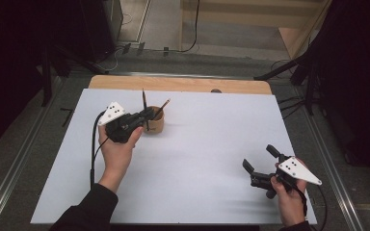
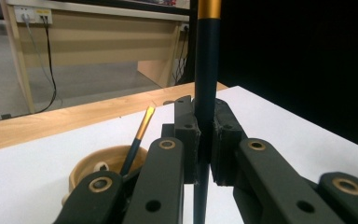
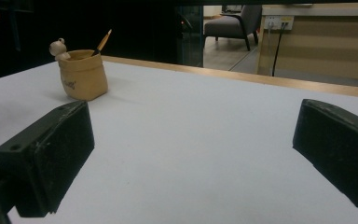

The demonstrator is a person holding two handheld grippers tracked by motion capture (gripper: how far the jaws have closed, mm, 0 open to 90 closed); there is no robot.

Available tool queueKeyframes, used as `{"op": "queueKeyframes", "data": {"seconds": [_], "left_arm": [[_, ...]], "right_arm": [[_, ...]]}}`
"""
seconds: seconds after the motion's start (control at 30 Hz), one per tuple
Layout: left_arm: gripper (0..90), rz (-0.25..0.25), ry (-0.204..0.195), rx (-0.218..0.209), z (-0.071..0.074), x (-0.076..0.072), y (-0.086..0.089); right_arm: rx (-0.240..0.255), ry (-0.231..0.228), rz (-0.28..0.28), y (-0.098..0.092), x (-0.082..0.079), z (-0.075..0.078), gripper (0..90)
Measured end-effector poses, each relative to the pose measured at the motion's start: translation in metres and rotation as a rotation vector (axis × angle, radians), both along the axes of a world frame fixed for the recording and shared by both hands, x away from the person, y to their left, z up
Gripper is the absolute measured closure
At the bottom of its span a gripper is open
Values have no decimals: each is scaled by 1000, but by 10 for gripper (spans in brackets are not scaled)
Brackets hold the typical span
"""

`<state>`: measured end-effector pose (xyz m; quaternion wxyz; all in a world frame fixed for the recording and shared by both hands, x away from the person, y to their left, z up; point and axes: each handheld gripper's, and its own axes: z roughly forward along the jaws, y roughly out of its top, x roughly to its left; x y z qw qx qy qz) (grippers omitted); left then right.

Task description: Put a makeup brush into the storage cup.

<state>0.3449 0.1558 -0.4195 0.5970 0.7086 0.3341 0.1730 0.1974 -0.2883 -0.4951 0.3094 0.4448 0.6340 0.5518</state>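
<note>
We see the left hand-held gripper (image 1: 147, 114) pinching a dark pencil (image 2: 206, 93) upright, just above the tan cup (image 1: 155, 124) on the counter (image 1: 212, 144). Our right hand-held gripper (image 1: 260, 161) sits spread, well apart from the cup.

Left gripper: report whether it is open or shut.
Shut on the pencil: the left gripper has both pads pressed against the dark upright shaft, beside the holder.
</note>
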Motion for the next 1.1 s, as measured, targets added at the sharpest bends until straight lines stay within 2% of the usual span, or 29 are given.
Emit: {"op": "queueKeyframes", "data": {"seconds": [0.37, 1.1], "left_arm": [[841, 12, -9, -2, 5, 15, -8], [841, 63, 12, -29, -7, 50, -14]], "right_arm": [[10, 5, 2, -1, 0, -1, 0], [-4, 3, -3, -2, 0, -2, 0]]}}
